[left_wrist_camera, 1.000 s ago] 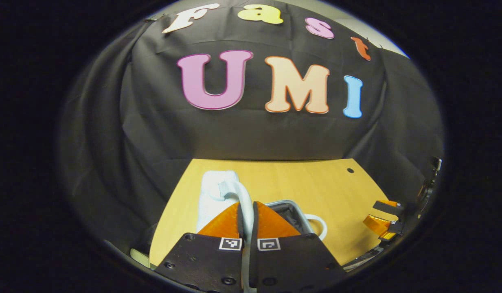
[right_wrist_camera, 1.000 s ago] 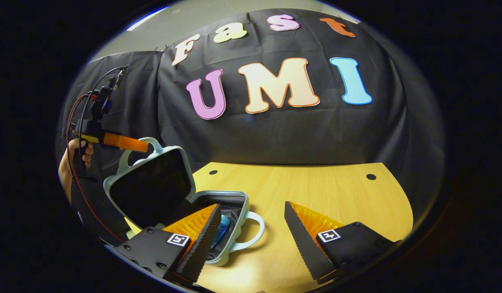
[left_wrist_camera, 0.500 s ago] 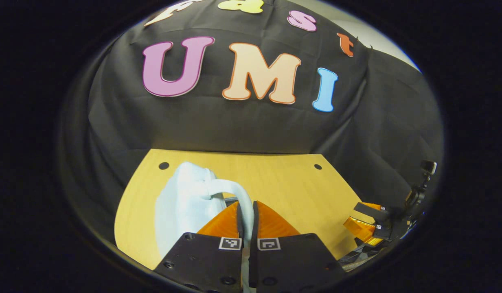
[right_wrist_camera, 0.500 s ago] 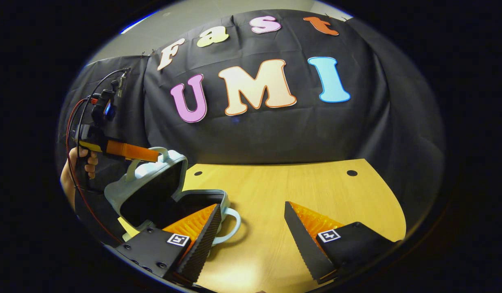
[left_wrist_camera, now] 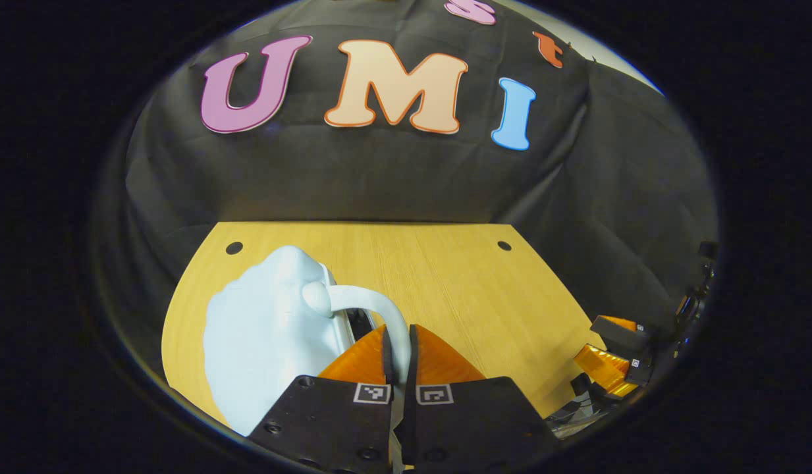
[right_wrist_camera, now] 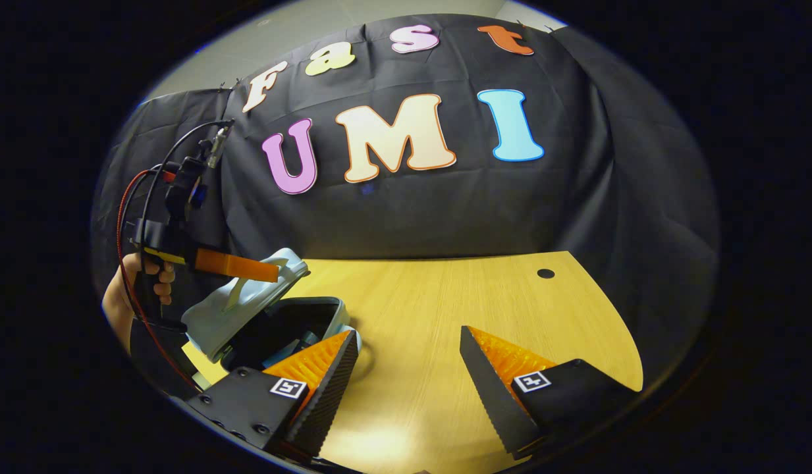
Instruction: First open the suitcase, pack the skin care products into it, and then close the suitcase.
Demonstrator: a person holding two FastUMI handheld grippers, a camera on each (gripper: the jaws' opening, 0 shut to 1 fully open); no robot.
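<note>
Pinching the lid handle (left_wrist_camera: 379, 309), the left gripper (left_wrist_camera: 399, 342) holds the suitcase (right_wrist_camera: 247, 309) half-shut (right gripper (right_wrist_camera: 409, 355) gapes, unladen).

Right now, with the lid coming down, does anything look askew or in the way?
Nothing stands out. The left gripper is shut on the lid handle, and the suitcase lid is tilted partway down over the base. Items lie inside; none visibly pokes over the rim. The right gripper is open, beside the case.
</note>
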